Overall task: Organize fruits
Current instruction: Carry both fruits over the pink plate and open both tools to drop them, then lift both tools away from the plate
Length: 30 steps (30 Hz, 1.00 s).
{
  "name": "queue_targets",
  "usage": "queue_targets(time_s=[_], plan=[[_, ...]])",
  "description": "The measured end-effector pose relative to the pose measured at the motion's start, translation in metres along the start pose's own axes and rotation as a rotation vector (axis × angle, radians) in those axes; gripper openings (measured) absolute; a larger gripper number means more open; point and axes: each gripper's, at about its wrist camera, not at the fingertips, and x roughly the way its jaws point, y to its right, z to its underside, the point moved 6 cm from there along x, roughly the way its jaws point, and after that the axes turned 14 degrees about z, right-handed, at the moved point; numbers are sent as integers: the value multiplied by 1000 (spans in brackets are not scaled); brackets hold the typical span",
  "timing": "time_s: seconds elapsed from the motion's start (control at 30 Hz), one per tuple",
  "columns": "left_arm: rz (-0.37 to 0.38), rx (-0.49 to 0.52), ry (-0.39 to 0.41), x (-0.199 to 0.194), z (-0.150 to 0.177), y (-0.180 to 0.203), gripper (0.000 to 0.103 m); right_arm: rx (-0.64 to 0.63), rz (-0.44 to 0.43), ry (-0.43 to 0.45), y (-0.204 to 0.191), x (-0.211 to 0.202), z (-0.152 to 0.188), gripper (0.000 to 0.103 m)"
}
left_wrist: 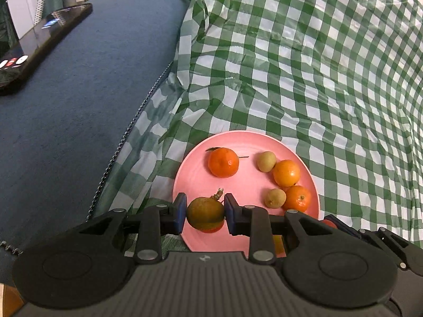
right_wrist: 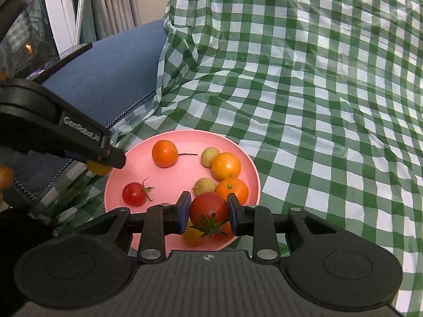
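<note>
A dark phone [left_wrist: 39, 42] lies far left on a blue cushion [left_wrist: 79, 111], whose zipper edge [left_wrist: 127, 132] meets the green checked cloth [left_wrist: 317, 66] that covers everything to the right. On that cloth sits a pink plate [left_wrist: 246, 142], near the cushion's edge.

The left gripper [left_wrist: 205, 212] hangs over the near left rim of the plate, its blue-padded fingers [left_wrist: 181, 211] pinching a brownish-green fruit [left_wrist: 205, 211] with a knobby stem stub. From the right wrist view this fruit shows only as a yellow bulge under the left gripper's black arm, at the plate's left edge.

On the plate, going rightward: a small red tomato [right_wrist: 134, 194] with a curled green stem lies near the left rim; behind it a mandarin [right_wrist: 164, 153] lies alone with a thin twig just beside it. Further right a cluster lies together: a pale green fruit [right_wrist: 210, 156] touching an orange [right_wrist: 226, 166], then a second pale fruit [right_wrist: 204, 186] beside another mandarin [right_wrist: 232, 190].

The right gripper [right_wrist: 209, 212] is over the near right part of the plate, fingers [right_wrist: 234, 211] clamped on a larger tomato [right_wrist: 208, 207], its green calyx turned toward the camera. Something yellow and something orange on the plate peek out beneath it; I cannot tell what they are.
</note>
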Motion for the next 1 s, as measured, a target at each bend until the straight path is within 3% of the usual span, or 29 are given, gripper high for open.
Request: queue_targets(time_s=[0.27, 0.3, 0.33, 0.37, 0.4, 0.43, 0.5, 0.67, 0.8, 1.0], plan=[[-12, 45, -32, 24, -7, 3, 34, -46, -7, -6, -6, 17, -5, 31], [-4, 50, -38, 25, -8, 3, 39, -53, -16, -9, -7, 18, -6, 31], [12, 59, -45, 25, -9, 4, 60, -59, -22, -12, -8, 18, -8, 33], [21, 66, -38, 22, -12, 5, 73, -67, -26, -14, -8, 18, -10, 47], [11, 69, -5, 16, -14, 5, 98, -75, -22, -16, -8, 17, -12, 66], [-8, 72, 33, 9, -16, 5, 103, -78, -19, -8, -6, 15, -14, 74], [-28, 95, 78, -3, -15, 8, 103, -77, -5, 18, -5, 5, -15, 84], [-43, 86, 11, -23, 13, 9, 103, -39, 5, -19, 4, -21, -2, 94], [-89, 85, -41, -42, 45, 1, 103, 26, 29, -58, 15, -43, 16, 98], [-112, 68, -13, -73, 70, -4, 103, 23, 52, -65, 17, -76, 37, 100]])
